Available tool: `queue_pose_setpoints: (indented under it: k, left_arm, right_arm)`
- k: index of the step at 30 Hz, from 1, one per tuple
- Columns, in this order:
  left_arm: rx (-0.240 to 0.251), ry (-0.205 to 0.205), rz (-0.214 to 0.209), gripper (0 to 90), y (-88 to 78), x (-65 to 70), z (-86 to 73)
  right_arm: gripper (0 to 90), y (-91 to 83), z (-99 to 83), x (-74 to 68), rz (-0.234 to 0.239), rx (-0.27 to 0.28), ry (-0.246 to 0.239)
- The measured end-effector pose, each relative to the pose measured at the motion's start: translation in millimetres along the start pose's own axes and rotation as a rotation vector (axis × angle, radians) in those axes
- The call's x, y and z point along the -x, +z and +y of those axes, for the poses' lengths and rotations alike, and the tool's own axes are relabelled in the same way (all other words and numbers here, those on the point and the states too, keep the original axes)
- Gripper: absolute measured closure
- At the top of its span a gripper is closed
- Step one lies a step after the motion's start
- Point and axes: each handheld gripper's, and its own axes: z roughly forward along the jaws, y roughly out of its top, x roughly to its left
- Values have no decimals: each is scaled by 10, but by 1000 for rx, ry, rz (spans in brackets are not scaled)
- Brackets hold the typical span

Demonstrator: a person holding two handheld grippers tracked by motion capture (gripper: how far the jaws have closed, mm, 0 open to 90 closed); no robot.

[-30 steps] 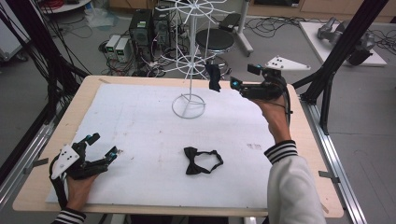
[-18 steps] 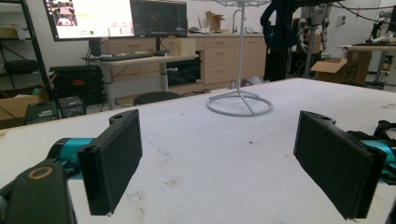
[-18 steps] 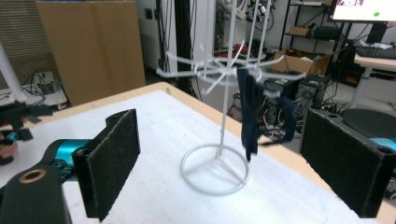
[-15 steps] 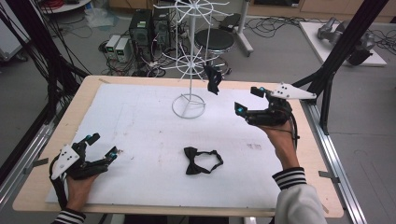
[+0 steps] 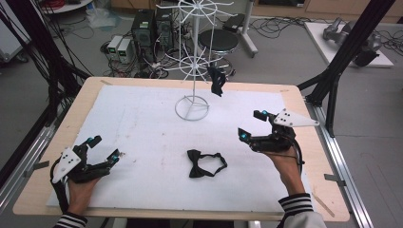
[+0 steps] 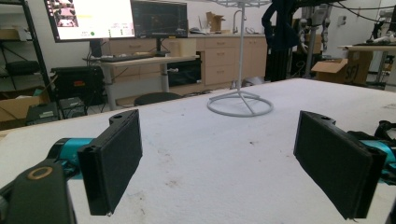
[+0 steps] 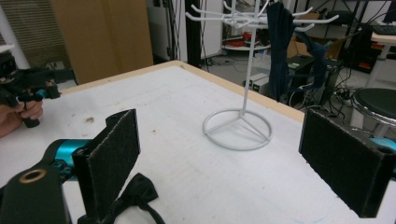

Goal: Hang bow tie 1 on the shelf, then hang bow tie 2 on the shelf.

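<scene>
one bow tie (image 5: 216,80) hangs on the rack (image 5: 194,57); our right gripper (image 5: 251,126) has dropped away, fingers wide and empty, above the second tie (image 5: 205,164); left gripper (image 5: 105,148) idles open.

**A:** What sort of place is this?

**B:** A robotics lab or research workshop. A wooden table (image 5: 304,102) with a white mat stands inside a black metal frame (image 5: 349,57).

**A:** What else shows that?

**B:** Computer towers (image 5: 151,29) and tangled cables (image 5: 57,57) sit on the grey floor. Beyond are monitors (image 6: 126,18) on a desk, wooden cabinets (image 6: 229,58), cardboard boxes (image 6: 343,70) and a round stool (image 5: 217,40).
</scene>
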Motion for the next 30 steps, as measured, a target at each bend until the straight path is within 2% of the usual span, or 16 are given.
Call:
queue_pose_setpoints:
  k: [13, 30]
  left_arm:
    - [1, 3, 2, 158, -4, 2, 0]
    - [0, 7, 3, 158, -4, 6, 0]
  right_arm:
    - [118, -31, -242, -58, 8, -7, 24]
    - [118, -57, -244, -37, 2, -11, 29]
